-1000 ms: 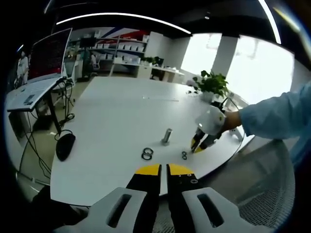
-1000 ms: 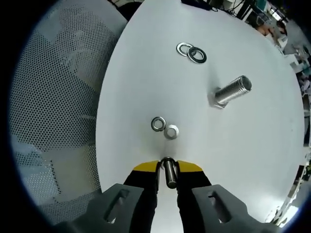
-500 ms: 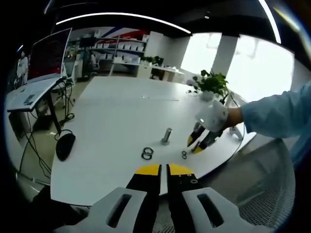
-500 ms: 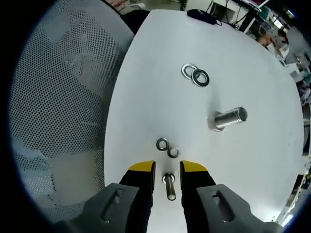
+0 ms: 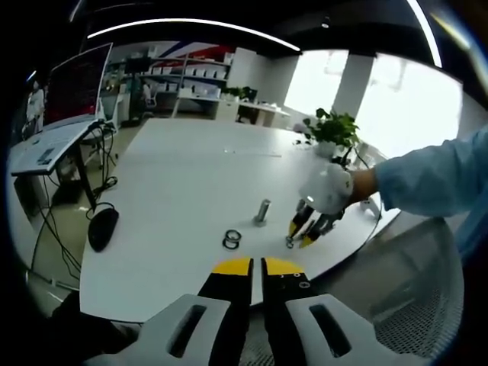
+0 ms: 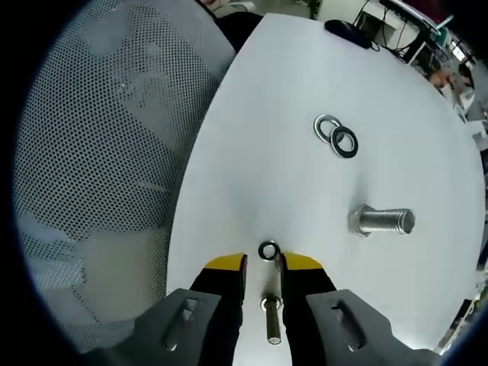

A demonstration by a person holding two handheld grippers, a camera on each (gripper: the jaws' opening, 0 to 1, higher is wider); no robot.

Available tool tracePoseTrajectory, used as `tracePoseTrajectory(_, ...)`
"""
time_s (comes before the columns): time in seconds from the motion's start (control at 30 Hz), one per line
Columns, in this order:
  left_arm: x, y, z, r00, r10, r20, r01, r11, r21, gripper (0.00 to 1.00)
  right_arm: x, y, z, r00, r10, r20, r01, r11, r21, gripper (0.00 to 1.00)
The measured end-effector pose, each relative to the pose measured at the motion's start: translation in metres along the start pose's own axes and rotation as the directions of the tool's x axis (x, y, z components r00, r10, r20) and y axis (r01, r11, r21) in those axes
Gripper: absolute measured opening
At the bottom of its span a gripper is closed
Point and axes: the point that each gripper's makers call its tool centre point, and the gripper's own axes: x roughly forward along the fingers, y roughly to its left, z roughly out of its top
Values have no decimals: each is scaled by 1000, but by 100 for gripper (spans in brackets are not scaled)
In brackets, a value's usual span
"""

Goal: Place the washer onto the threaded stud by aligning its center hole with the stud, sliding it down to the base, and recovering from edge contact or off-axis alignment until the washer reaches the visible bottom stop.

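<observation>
Washer (image 6: 268, 250) sits flat on the white tabletop (image 6: 252, 152) right at my right claw (image 6: 263, 263) tips, jaws spread, gripping nothing. Threaded stud (image 6: 381, 221) stands further out, two washers (image 6: 336, 136) beyond. Left claw (image 5: 255, 266) is clenched, empty.

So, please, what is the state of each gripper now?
Left gripper: shut, holding nothing.
Right gripper: open, jaws either side of a small washer on the table.

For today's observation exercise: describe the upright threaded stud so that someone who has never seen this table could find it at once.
Start at the white table, near its curved edge. Two overlapping flat washers lie there; a little further along stands the threaded stud, head down on the surface. It is the one tall metal cylinder standing upright, whereas the small bolt lies flat between the right gripper jaws.
</observation>
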Motion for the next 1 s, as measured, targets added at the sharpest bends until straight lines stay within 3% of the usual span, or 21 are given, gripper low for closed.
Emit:
tracePoseTrajectory(0.57,0,1,1,1000,2,9,-2,1000,-6,2,9,-3,0,999,-20,-32,17,996,-86,17)
tracePoseTrajectory(1.0,0,1,2,1000,2,13,-1,1000,-5,2,9,-4,0,999,-38,-31,37,999,-36,13)
